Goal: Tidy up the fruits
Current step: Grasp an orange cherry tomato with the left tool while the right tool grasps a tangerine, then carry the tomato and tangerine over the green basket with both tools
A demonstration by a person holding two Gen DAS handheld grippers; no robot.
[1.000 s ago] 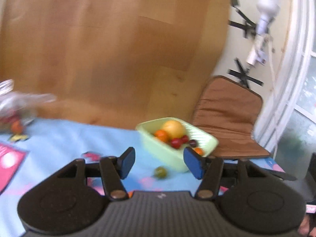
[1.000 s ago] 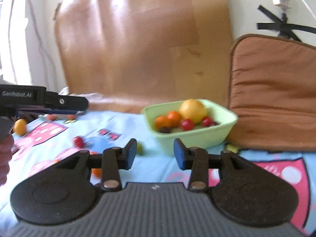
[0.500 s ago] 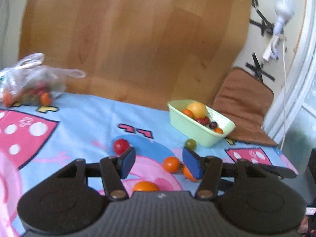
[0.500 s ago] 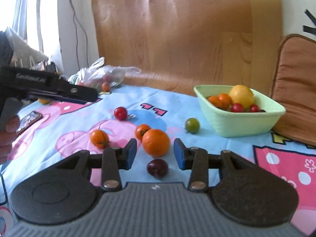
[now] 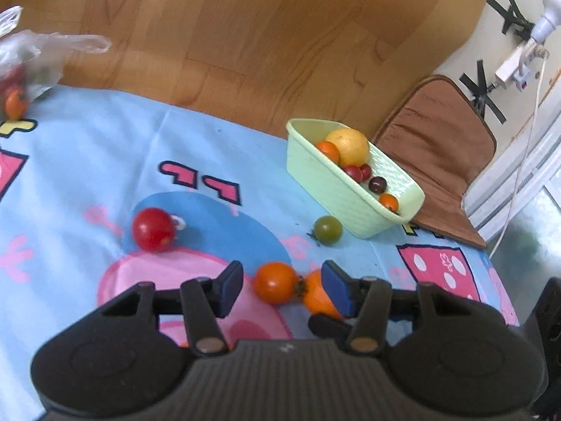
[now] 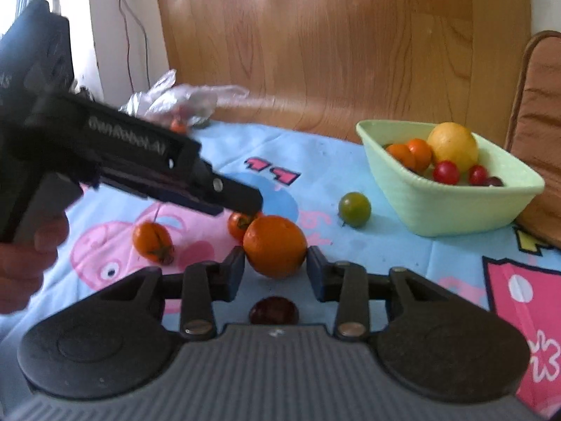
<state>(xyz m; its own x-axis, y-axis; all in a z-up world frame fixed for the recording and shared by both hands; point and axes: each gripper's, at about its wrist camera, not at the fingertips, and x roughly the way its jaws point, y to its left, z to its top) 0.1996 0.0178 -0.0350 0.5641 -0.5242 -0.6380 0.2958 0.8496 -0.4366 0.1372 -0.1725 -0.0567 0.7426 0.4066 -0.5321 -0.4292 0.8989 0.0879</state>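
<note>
A pale green basket (image 5: 336, 189) (image 6: 438, 210) holds a yellow citrus, small oranges and red and dark tomatoes. Loose fruit lies on the blue cartoon cloth: a red tomato (image 5: 153, 229), a green tomato (image 5: 328, 229) (image 6: 355, 209), an orange tomato (image 5: 276, 282) (image 6: 239, 224), a large orange (image 5: 317, 296) (image 6: 275, 246), another orange tomato (image 6: 153, 242) and a dark plum (image 6: 274, 310). My left gripper (image 5: 282, 289) is open with the orange tomato between its fingers. My right gripper (image 6: 275, 268) is open around the large orange.
A clear plastic bag (image 5: 31, 59) (image 6: 182, 100) with more fruit lies at the table's far left. A wooden chair back (image 5: 245, 35) stands behind the table. A brown cushion (image 5: 438, 161) lies right of the basket. The left gripper body (image 6: 105, 161) crosses the right wrist view.
Both grippers have dropped and moved forward toward the loose fruit. The orange tomato now sits between the left fingers and the large orange between the right fingers.
</note>
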